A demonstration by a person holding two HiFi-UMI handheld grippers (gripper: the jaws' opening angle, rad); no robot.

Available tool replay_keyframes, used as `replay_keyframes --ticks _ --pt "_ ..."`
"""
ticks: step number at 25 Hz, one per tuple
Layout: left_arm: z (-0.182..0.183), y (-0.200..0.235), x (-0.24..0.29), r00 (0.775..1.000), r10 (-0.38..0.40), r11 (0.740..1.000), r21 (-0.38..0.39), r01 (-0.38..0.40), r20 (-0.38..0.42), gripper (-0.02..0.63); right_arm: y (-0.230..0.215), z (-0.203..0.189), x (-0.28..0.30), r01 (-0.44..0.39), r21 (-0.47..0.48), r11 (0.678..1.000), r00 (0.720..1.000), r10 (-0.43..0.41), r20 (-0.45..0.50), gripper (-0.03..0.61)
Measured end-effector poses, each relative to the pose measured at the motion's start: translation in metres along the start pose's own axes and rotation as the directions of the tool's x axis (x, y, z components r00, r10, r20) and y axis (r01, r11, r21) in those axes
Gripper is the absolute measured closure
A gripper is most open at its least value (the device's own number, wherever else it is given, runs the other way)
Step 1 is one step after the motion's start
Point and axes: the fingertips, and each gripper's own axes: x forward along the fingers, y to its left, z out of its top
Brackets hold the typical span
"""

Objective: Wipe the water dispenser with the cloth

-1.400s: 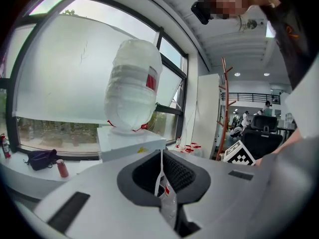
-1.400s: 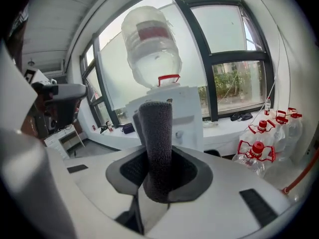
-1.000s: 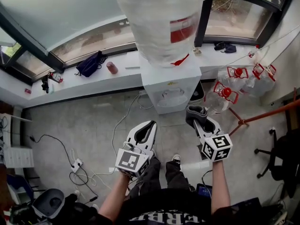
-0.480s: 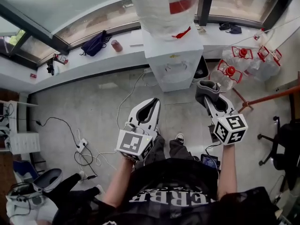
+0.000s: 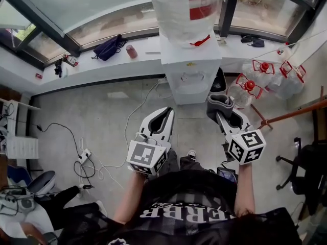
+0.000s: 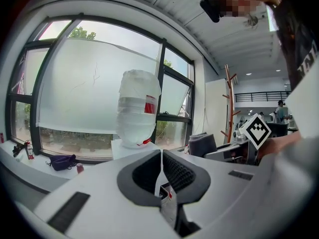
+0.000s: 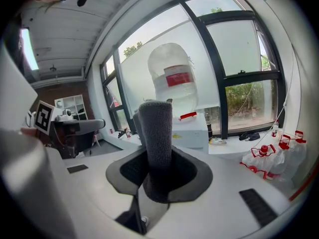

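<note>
The white water dispenser [image 5: 193,70] stands against the window sill, with a large clear bottle [image 5: 185,10] bearing a red label on top. It shows in the left gripper view as a dispenser [image 6: 130,147] under its bottle [image 6: 137,112], and in the right gripper view as a dispenser [image 7: 192,131]. My right gripper [image 5: 220,106] is shut on a folded grey cloth [image 7: 156,143], held a short way in front of the dispenser and to its right. The cloth [image 5: 219,104] sticks out past the jaws. My left gripper [image 5: 164,114] is shut and holds nothing, its jaws touching, below the dispenser.
Several spare water bottles with red caps [image 5: 265,80] lie on the floor right of the dispenser. A dark bag [image 5: 108,47] and a red can [image 5: 132,51] sit on the sill. Cables and a power strip [image 5: 84,154] trail over the floor at left. A coat stand pole [image 5: 296,113] crosses at right.
The view has shifted a little, so the dispenser sits slightly lower in the picture. The right gripper with the cloth has moved a little left and up toward the dispenser. The left gripper has barely moved.
</note>
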Motion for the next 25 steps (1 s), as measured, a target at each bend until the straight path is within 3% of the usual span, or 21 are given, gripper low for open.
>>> replay_keyframes --ticks 17,25 --pt "0.016 0.004 -0.022 0.999 0.038 0.999 0.008 -0.038 0.034 0.588 0.032 0.01 -0.004 -0.027 -0.061 0.998 1.0 0.027 0.001 0.465" --pt "0.015 -0.002 -0.029 0.999 0.002 1.0 0.019 -0.003 0.043 0.588 0.044 0.008 -0.008 -0.029 -0.067 0.997 0.999 0.029 -0.014 0.465"
